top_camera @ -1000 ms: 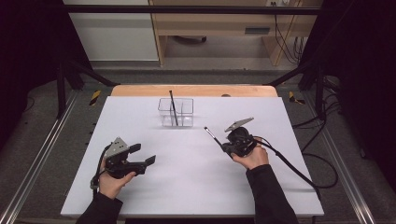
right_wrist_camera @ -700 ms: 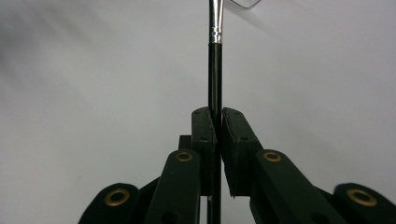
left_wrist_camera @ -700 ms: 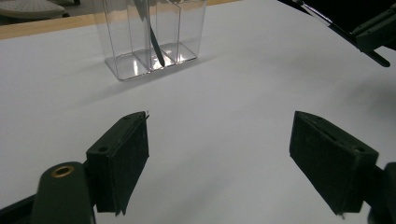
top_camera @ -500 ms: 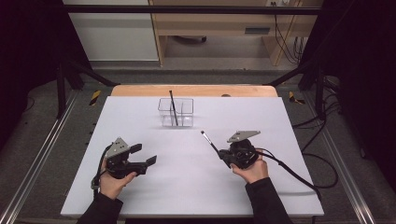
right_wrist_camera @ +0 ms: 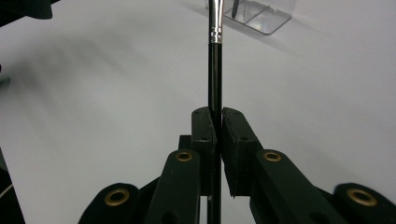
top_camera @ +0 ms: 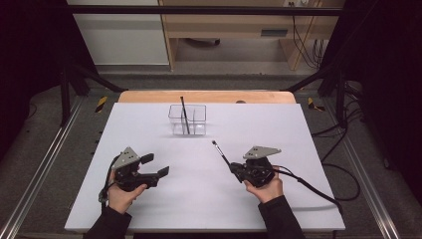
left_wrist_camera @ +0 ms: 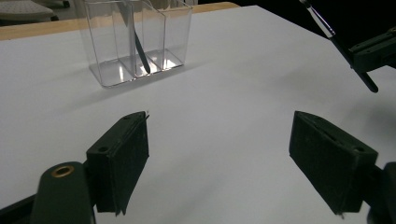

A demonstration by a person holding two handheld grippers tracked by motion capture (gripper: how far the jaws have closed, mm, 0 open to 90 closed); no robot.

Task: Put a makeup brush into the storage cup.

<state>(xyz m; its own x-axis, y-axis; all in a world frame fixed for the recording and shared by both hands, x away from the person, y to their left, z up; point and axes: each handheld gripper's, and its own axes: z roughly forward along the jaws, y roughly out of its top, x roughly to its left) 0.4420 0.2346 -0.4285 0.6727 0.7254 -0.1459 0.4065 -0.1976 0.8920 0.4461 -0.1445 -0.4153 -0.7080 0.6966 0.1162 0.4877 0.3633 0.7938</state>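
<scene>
My right gripper (top_camera: 234, 170) is shut on the black handle of a thin paintbrush (top_camera: 221, 154). The brush slants up and away toward the table's middle, silver ferrule at its far end (right_wrist_camera: 215, 35). In the right gripper view the pads (right_wrist_camera: 204, 128) pinch the handle (right_wrist_camera: 215, 79). A clear divided container (top_camera: 175, 115) stands at the back centre with another black brush (top_camera: 184, 113) leaning in it. My left gripper (top_camera: 155, 165) rests at the front left, open with nothing between its pads (left_wrist_camera: 119, 163). The left gripper view shows the container (left_wrist_camera: 107, 42) ahead and the held brush (left_wrist_camera: 336, 39) at the right.
The white table top (top_camera: 298, 129) has a wooden strip (top_camera: 209, 96) along its far edge. A black cable (top_camera: 308, 186) trails from my right gripper toward the table's right front. Metal rails (top_camera: 45, 164) run along both sides below the table.
My right hand has drawn back toward the front of the table and slightly down, carrying the brush with it. The left hand has stayed still.
</scene>
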